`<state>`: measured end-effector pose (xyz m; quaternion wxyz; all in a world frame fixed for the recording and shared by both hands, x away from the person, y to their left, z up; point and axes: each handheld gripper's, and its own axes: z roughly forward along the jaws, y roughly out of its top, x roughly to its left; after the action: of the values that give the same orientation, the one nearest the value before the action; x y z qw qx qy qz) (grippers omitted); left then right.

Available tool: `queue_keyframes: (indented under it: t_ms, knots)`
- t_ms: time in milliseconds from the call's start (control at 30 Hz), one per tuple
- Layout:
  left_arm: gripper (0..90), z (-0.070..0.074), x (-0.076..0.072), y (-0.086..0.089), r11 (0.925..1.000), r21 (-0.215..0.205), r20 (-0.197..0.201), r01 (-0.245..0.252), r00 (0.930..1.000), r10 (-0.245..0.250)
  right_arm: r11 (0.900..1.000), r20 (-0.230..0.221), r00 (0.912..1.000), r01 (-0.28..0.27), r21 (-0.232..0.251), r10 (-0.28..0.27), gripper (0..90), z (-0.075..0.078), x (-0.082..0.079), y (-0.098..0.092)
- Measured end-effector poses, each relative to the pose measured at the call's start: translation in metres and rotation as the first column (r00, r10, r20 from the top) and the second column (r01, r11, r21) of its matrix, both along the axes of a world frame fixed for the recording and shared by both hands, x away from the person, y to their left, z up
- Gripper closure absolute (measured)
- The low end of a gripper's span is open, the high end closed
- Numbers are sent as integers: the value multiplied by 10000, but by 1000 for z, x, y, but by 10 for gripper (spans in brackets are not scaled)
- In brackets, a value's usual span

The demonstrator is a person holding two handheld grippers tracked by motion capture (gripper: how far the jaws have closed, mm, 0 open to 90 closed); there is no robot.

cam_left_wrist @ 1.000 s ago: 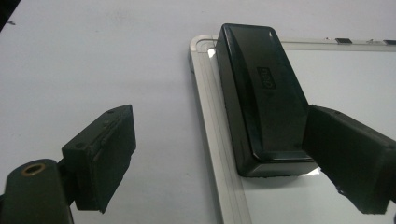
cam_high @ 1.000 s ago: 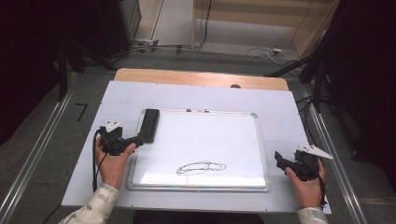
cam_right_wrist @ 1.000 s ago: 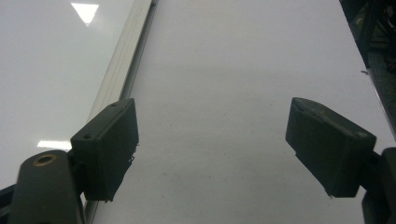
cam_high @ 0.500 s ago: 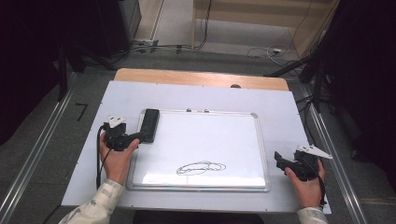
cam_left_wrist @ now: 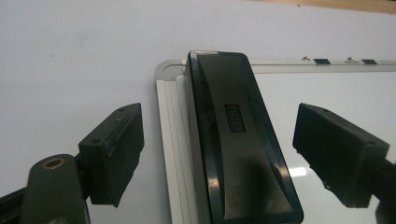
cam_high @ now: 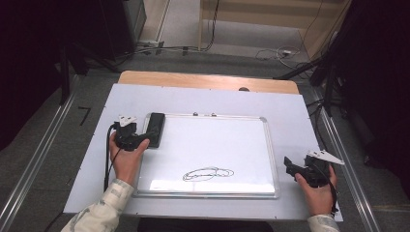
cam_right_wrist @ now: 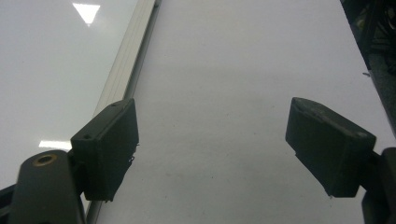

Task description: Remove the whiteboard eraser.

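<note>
nearest me the right gripper (cam_high: 296, 170) rested off the whiteboard's (cam_high: 241, 150) right edge, jaws apart and empty. further in, a scribble (cam_high: 208, 173) sat low on the board. beyond it the left gripper (cam_high: 144, 139) straddled the black eraser (cam_left_wrist: 238, 135) at the board's top-left corner, jaws just closing, not yet touching. i judged the grasp under way; next they needed to clamp its sides.

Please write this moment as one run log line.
left claw: closing around eraser, not yet touching | right claw: open, empty | whiteboard: scribble remains
</note>
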<state>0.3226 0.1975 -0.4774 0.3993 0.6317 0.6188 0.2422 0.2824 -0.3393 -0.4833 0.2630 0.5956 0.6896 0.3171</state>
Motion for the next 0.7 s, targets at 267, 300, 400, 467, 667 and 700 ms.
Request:
queue_keyframes:
  t_ms: [267, 300, 400, 467, 667, 700]
  knots:
    - [194, -1, 15, -7, 9999, 98, -125, 98, 9999, -96, 10000, 1, 10000, -12, 8, 12, 158, 0, 0, 0]
    - [202, -2, 17, -8, 9998, 137, -174, 113, 9998, -111, 10000, 4, 10000, -16, 5, 16, 158, 0, 0, 0]
    - [206, -3, 23, -10, 9998, 157, -256, 128, 9996, -124, 10000, -11, 10000, -23, 7, 23, 158, 0, 0, 1]
    - [227, -4, 27, -12, 9996, 240, -297, 165, 9994, -158, 10000, -8, 10000, -26, -7, 26, 159, 0, 0, 0]
    - [272, -7, 36, -14, 9993, 337, -398, 146, 9991, -133, 10000, -14, 10000, -34, 1, 34, 159, 0, 0, 0]
    - [281, -7, 37, -14, 9993, 336, -400, 138, 9991, -124, 10000, -12, 10000, -29, 14, 29, 159, 0, 0, 0]
